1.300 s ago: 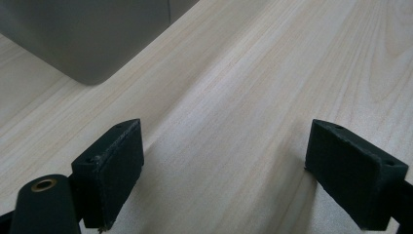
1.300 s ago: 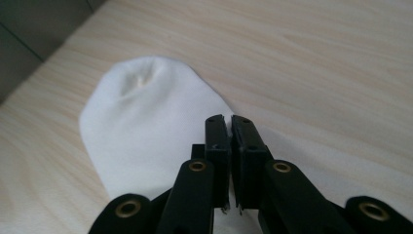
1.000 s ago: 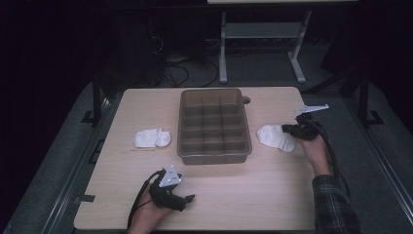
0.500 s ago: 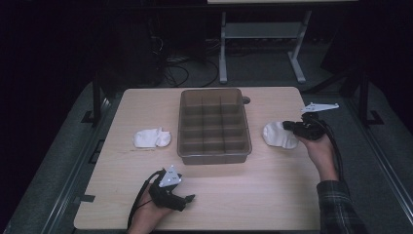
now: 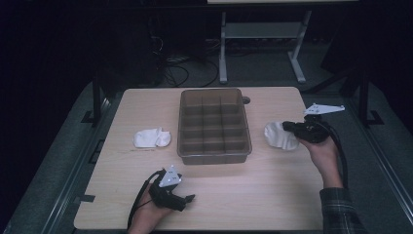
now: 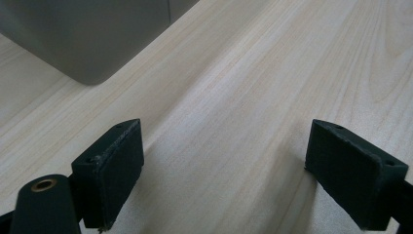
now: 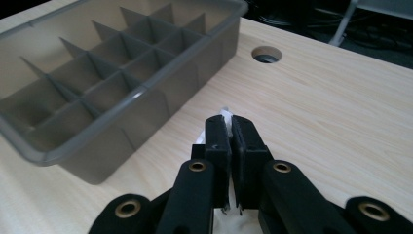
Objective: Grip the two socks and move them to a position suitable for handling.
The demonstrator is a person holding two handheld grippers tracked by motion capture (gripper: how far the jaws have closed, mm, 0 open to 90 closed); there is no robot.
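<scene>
Currently, a white rolled sock [image 5: 280,135] is pinched between the closed jaws of the right gripper [image 5: 288,127], just right of the grey plastic divided tray [image 5: 215,155] and lifted slightly off the pale wooden table [image 5: 272,195]. Near the table's front edge, the left gripper [image 6: 226,165] is held with jaws wide apart and nothing between them. A second white sock bundle [image 5: 152,138] lies left of the tray.
</scene>
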